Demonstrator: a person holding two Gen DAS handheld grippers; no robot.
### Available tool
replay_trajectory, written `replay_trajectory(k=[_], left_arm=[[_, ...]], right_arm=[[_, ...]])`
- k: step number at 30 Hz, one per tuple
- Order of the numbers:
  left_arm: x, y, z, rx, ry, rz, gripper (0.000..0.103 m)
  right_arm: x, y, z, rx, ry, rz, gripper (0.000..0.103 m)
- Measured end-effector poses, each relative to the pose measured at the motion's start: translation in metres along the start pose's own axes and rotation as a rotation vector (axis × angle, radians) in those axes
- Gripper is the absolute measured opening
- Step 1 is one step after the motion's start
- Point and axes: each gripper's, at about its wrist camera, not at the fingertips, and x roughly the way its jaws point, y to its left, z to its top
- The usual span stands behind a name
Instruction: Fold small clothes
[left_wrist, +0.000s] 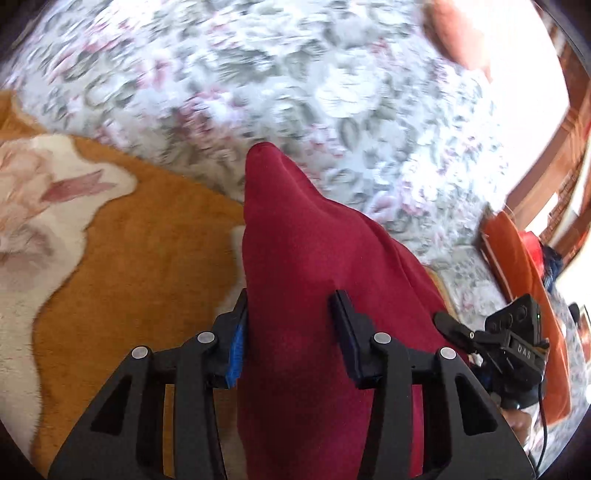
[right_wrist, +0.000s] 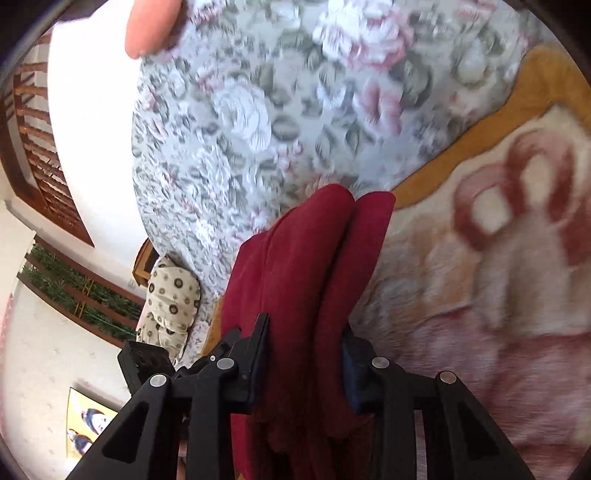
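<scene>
The left gripper (left_wrist: 291, 332) has its fingers (left_wrist: 347, 339) clamped on a dark red garment (left_wrist: 295, 240), which rises between them to a peak above the floral bedspread (left_wrist: 258, 74) and orange blanket (left_wrist: 147, 229). The right gripper (right_wrist: 306, 354) likewise pinches the red garment (right_wrist: 317, 258) in its fingers (right_wrist: 258, 354), the cloth bunched in two folds between them.
</scene>
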Motion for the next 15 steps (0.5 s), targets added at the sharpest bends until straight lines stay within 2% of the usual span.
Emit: replay_trajectory(k=[2,3,4,5,6,9,11,13,14,15], left_arm=[[0.014,0.008,-0.002,-0.020,0.065,0.043,0.044],[0.019,0.010,-0.002,-0.024,0.088,0.066,0.050],[0.026,0.010,-0.004,-0.022,0.100,0.098,0.058],[0.027,0.008,-0.004,-0.009,0.087,0.110,0.060],[0.026,0.004,-0.004,0.017,0.076,0.131,0.062],[0.017,-0.005,-0.003,0.073,0.042,0.167,0.062],[-0.001,-0.014,0.000,0.113,-0.049,0.212,0.062],[-0.020,-0.022,0.000,0.137,-0.150,0.221,0.062],[-0.029,-0.027,-0.001,0.148,-0.199,0.201,0.062],[-0.031,-0.031,-0.002,0.159,-0.209,0.177,0.062]], right_arm=[[0.013,-0.006,-0.003,0.017,0.035,-0.029,0.033],[0.021,-0.013,-0.005,0.034,0.053,-0.074,0.035],[0.026,-0.021,-0.006,0.051,0.071,-0.137,0.043],[0.030,-0.032,-0.007,0.093,0.082,-0.175,0.045],[0.028,-0.038,-0.007,0.123,0.069,-0.145,0.044],[0.010,-0.036,0.002,0.159,0.014,-0.162,0.046],[-0.009,-0.030,0.007,0.143,-0.056,-0.151,0.046],[-0.023,-0.013,0.011,0.060,-0.103,-0.164,0.046],[-0.029,0.011,0.010,-0.086,-0.118,-0.205,0.046],[-0.028,0.031,0.007,-0.211,-0.117,-0.234,0.046]])
